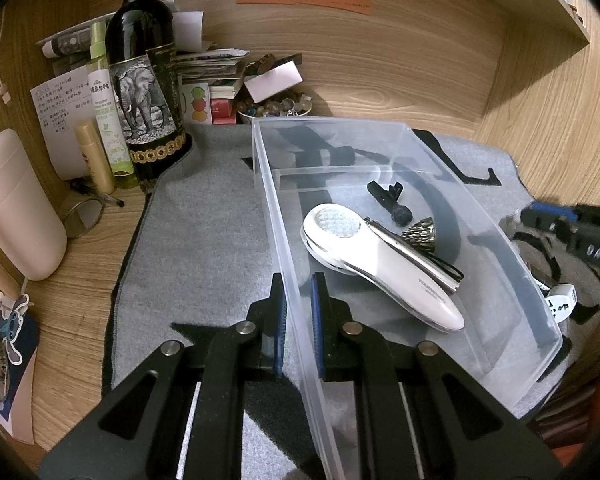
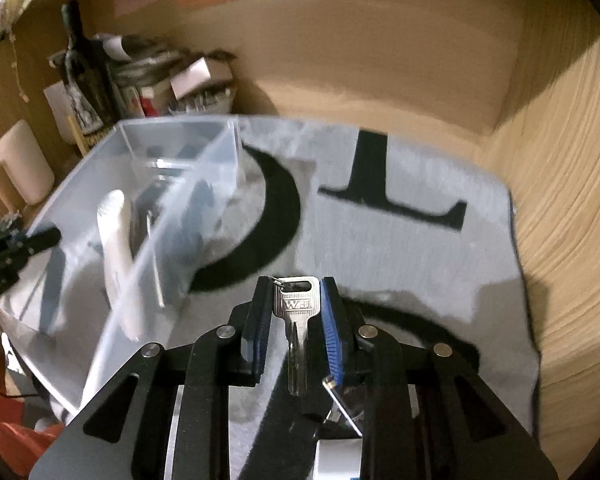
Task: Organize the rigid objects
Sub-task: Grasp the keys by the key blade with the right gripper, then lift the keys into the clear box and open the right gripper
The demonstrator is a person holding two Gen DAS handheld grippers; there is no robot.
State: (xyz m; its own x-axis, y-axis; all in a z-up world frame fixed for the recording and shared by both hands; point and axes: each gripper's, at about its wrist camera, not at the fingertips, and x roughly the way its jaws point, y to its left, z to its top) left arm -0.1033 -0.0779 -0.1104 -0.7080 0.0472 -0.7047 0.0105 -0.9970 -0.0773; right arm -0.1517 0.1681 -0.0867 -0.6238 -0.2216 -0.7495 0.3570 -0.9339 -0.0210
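Note:
A clear plastic bin (image 1: 472, 216) stands on a grey mat. It holds a white handheld device (image 1: 380, 268), a black clip (image 1: 388, 200), a small metal cone (image 1: 420, 232) and a silver pen-like item. My left gripper (image 1: 299, 292) is shut on the bin's left wall (image 1: 296, 288). My right gripper (image 2: 296, 292) is shut on a silver key (image 2: 296, 312), held above the mat to the right of the bin (image 2: 140, 184). The right gripper also shows at the right edge of the left wrist view (image 1: 572, 232). The right wrist view is motion-blurred.
A wine bottle (image 1: 144, 80), spray bottle (image 1: 108, 120), pink mug (image 1: 16, 204), papers and a bowl of small stones (image 1: 276, 108) crowd the back left corner. Wooden walls close the back and right. A grey mat (image 2: 400, 240) with black letters covers the desk.

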